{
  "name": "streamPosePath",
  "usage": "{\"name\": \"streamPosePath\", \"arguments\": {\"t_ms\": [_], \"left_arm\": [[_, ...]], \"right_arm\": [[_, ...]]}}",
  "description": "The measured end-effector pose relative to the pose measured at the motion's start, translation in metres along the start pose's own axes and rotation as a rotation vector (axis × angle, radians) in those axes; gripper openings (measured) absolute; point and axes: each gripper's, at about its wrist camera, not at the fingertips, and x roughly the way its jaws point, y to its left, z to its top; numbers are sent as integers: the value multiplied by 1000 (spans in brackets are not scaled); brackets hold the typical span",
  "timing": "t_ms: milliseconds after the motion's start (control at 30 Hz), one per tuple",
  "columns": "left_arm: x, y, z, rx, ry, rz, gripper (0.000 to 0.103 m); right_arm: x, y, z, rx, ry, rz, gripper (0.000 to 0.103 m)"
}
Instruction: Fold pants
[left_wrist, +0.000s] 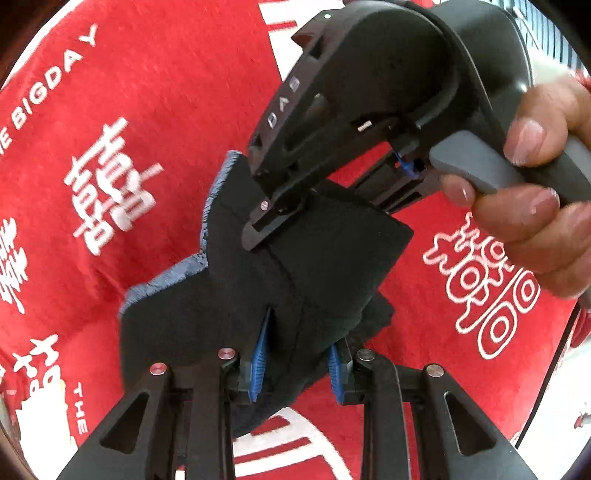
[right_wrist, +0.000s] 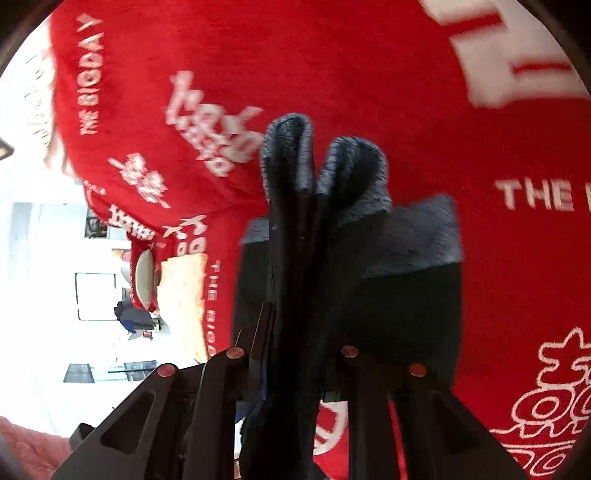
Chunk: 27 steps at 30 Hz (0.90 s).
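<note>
Pinching a thick fold of the dark pants (left_wrist: 229, 317) between its blue-padded fingers (left_wrist: 258, 354), my left gripper (left_wrist: 297, 358) points steeply down over the red blanket (left_wrist: 155, 92) with white lettering. In the left wrist view my right gripper (left_wrist: 258, 229) enters from the upper right, a person's hand (left_wrist: 532, 192) wrapped around its grey trigger, its narrow jaws clamped on the same garment's upper edge. From the right wrist view I see bunched fabric with a grey-blue lining rising between that gripper's fingers (right_wrist: 264, 332). Both grippers hold the pants above the blanket; I cannot tell whether the cloth touches it.
</note>
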Motion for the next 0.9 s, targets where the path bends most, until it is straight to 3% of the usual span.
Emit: {"name": "streamPosePath", "arguments": {"t_ms": [200,400,467,600,667,767,900], "left_arm": [[30,-12,-10,-5,70,-6,29],[35,-20,-17,1,81,11,30],[34,-18,-18,-6,94,-4,44],[18,-7,-21,-21,106,-45,47],[8,0,-23,-37,112,-42,69],[-10,19,-28,-79,103,-35,69],[-16,48,-35,-131,122,10,68]], "right_arm": [[28,-46,-6,31,-5,-16,22],[36,-59,-13,44,-22,-12,26],[37,-54,-14,17,-24,-40,27],[32,-36,-17,-31,-29,-136,34],[25,-29,-20,-68,-39,-215,41],[18,-17,-30,-125,-37,-371,47],[10,-8,-47,-145,-40,-433,47]]}}
